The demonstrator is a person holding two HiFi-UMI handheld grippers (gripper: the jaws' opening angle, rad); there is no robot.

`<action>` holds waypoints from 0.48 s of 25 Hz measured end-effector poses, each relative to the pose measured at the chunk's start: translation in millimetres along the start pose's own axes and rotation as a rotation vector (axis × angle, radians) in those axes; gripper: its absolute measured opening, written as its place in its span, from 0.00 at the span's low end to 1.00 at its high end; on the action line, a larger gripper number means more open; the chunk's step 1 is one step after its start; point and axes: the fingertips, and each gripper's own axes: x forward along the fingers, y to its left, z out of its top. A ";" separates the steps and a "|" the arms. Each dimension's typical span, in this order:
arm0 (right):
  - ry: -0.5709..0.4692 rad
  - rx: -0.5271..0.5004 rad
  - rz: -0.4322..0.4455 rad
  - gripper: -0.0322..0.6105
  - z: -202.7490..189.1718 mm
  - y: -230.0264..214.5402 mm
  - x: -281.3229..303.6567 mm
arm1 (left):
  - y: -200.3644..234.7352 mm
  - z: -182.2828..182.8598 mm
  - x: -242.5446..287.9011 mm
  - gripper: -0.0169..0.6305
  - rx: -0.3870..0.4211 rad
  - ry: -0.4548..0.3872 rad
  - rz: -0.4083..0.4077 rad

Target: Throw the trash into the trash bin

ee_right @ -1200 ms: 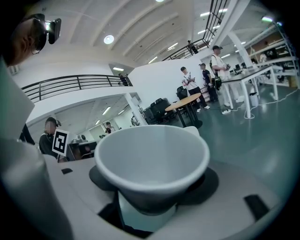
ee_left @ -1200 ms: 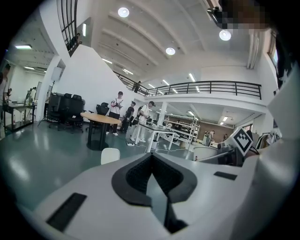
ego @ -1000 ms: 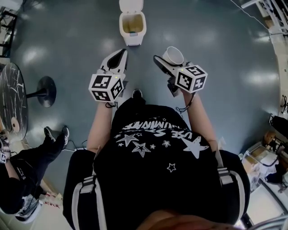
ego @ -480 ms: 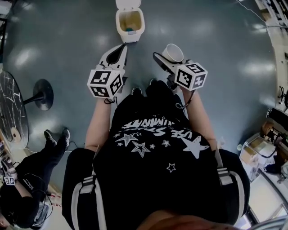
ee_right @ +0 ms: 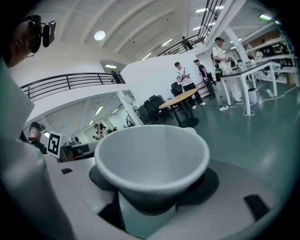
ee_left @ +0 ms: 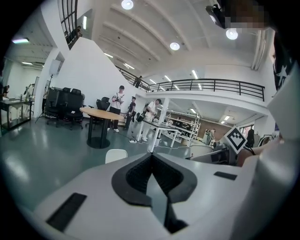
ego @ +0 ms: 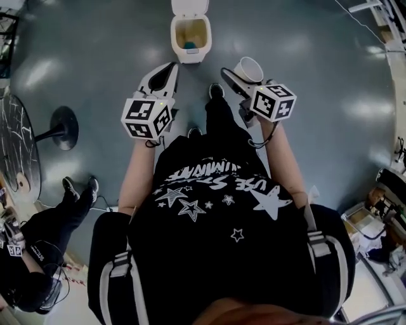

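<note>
Both tools held forward over floor [ego: 330,76], tilted slightly down. Left tool [ego: 172,67] jaws pressed together. Cup [ego: 248,68] gripped mouth-up in right tool [ego: 236,79], short of open trash bin [ego: 189,56]. Cup base hidden by jaws.

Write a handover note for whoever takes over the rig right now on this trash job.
Left gripper: shut, nothing in it.
Right gripper: shut on a white cup.
Bin: on the floor ahead, lid open, something teal inside; clear of both grippers.
Done: the cup is in hand.
Left: bring the cup over the bin, open the right gripper and drop it in.
</note>
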 end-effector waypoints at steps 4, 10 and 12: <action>0.010 0.003 0.026 0.53 21.0 -19.0 20.2 | 10.6 5.3 19.9 0.04 -0.002 0.016 0.026; 0.028 0.021 0.053 0.53 46.2 -51.6 42.6 | 18.8 9.1 63.5 0.04 -0.003 0.049 0.054; 0.031 0.023 0.056 0.53 58.1 -63.8 47.9 | 20.9 12.3 80.3 0.04 -0.004 0.057 0.061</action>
